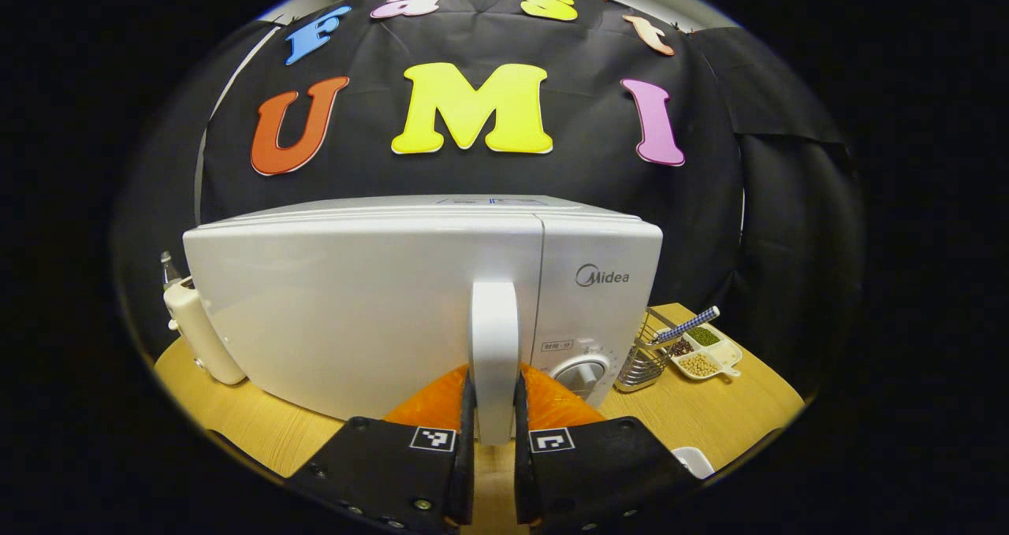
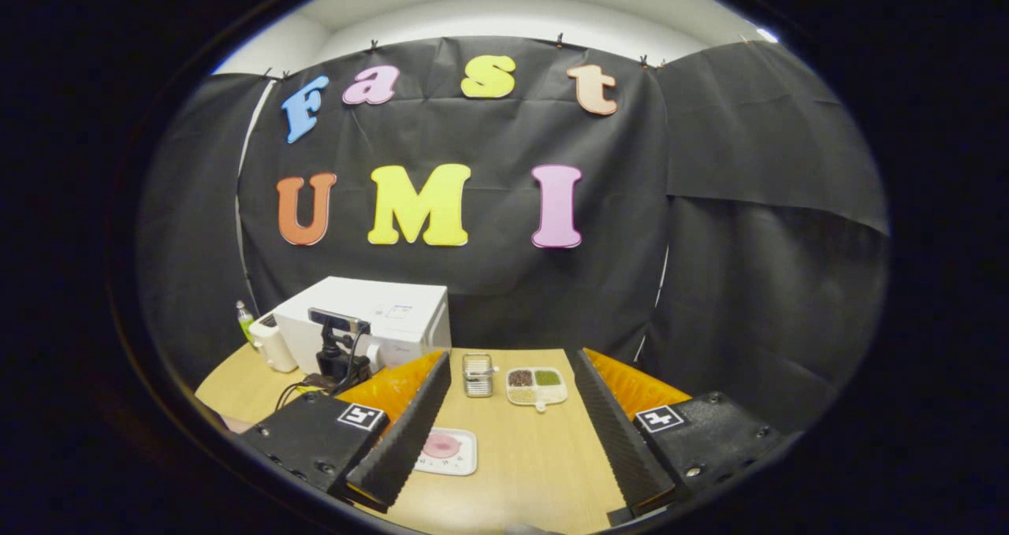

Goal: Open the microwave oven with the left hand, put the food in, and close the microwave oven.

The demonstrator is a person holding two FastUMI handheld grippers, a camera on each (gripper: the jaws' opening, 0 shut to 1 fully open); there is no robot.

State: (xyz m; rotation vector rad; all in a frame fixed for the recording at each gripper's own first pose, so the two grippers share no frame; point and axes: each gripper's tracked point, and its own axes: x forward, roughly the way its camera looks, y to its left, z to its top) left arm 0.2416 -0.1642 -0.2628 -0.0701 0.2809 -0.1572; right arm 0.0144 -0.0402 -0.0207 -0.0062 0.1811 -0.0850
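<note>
While the left gripper (image 1: 494, 440) pinches the white door handle (image 1: 494, 346), it should pull slowly (no jerks). The right gripper (image 2: 512, 432) hangs wide open, empty, above the plate of food (image 2: 446, 450).

A white microwave oven (image 1: 426, 299) stands on a light wooden table (image 1: 694, 417), its door shut and flush with the body. A tall white vertical handle (image 1: 494, 362) runs down the door's right edge, next to a control panel with a round dial (image 1: 582, 376). In the right gripper view, the food (image 2: 441, 445), a round pink piece, lies on a small white rectangular plate (image 2: 461, 460) on the table, well apart from the oven.
</note>
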